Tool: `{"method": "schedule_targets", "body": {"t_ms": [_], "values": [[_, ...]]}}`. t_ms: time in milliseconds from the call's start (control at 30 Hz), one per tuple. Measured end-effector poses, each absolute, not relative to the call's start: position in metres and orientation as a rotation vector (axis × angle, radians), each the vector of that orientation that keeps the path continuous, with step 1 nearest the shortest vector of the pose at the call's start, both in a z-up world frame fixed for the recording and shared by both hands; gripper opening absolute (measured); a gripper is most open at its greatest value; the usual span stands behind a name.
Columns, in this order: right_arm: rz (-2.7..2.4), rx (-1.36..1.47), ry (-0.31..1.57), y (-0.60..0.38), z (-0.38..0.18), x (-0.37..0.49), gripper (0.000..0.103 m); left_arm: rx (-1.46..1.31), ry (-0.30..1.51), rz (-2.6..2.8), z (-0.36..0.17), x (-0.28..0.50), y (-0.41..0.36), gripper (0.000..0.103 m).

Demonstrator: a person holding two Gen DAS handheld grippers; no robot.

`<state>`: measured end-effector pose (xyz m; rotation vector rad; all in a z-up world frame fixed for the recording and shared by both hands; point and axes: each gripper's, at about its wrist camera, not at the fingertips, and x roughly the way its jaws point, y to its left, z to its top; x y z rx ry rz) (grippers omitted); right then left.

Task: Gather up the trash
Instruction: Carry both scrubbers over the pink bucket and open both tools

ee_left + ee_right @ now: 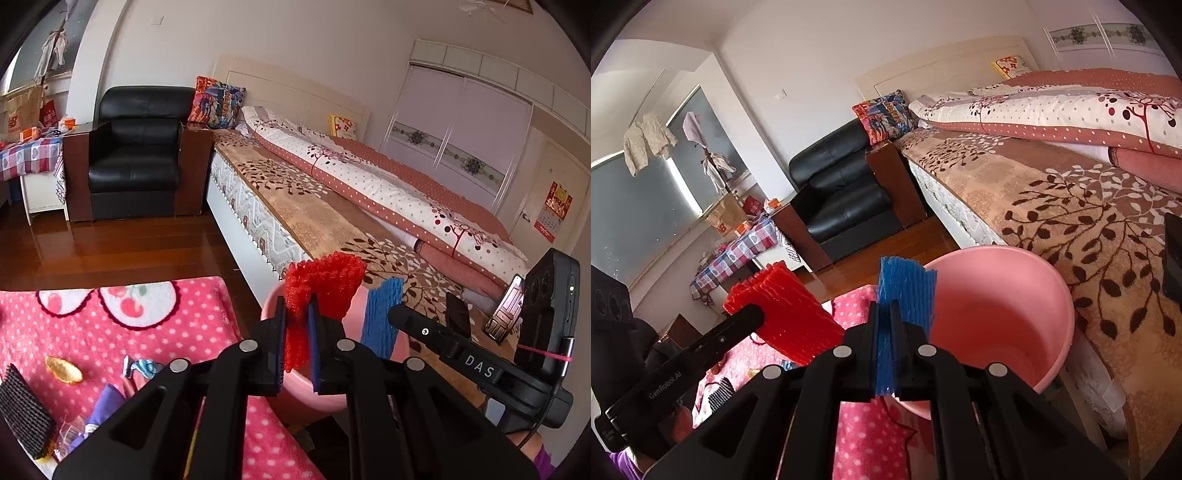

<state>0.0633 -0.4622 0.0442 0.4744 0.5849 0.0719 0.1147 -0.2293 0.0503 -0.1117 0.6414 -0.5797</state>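
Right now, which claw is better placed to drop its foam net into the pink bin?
Probably the right claw: its blue foam net is at the pink bin rim. The left claw holds the red foam net farther from the opening.

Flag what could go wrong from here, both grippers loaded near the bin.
1. The red foam net and blue foam net are light; released off-centre over the pink bin, either could land on the blanket.
2. The left gripper and right gripper are close together and could collide at the rim.
3. The bin stands against the bed; a bump might tip it.
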Motion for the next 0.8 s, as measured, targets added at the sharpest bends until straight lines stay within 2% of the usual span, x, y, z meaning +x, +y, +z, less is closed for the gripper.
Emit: {"method": "schedule_targets", "body": {"t_ms": [300, 367, 400, 467, 533, 800], "values": [[0.03, 0.485, 0.646, -0.476, 0.011, 0.083, 0.006, -0.087, 0.695, -0.576, 0.018, 0.132, -0.26, 0.01], [0.017, 0.486, 0.652, -0.478, 0.007, 0.087, 0.013, -0.088, 0.709, -0.581, 0.013, 0.136, -0.261, 0.012], [0.013, 0.485, 0.654, -0.479, 0.005, 0.088, 0.017, -0.092, 0.72, -0.581, 0.01, 0.138, -0.261, 0.017], [-0.001, 0.481, 0.652, -0.48, 0.004, 0.088, 0.034, -0.104, 0.747, -0.591, 0.007, 0.141, -0.261, 0.026], [-0.01, 0.47, 0.649, -0.48, 0.004, 0.088, 0.035, -0.111, 0.761, -0.598, 0.006, 0.143, -0.26, 0.032], [-0.022, 0.43, 0.615, -0.472, 0.019, 0.071, 0.037, -0.113, 0.724, -0.608, 0.017, 0.136, -0.257, 0.032]]}}
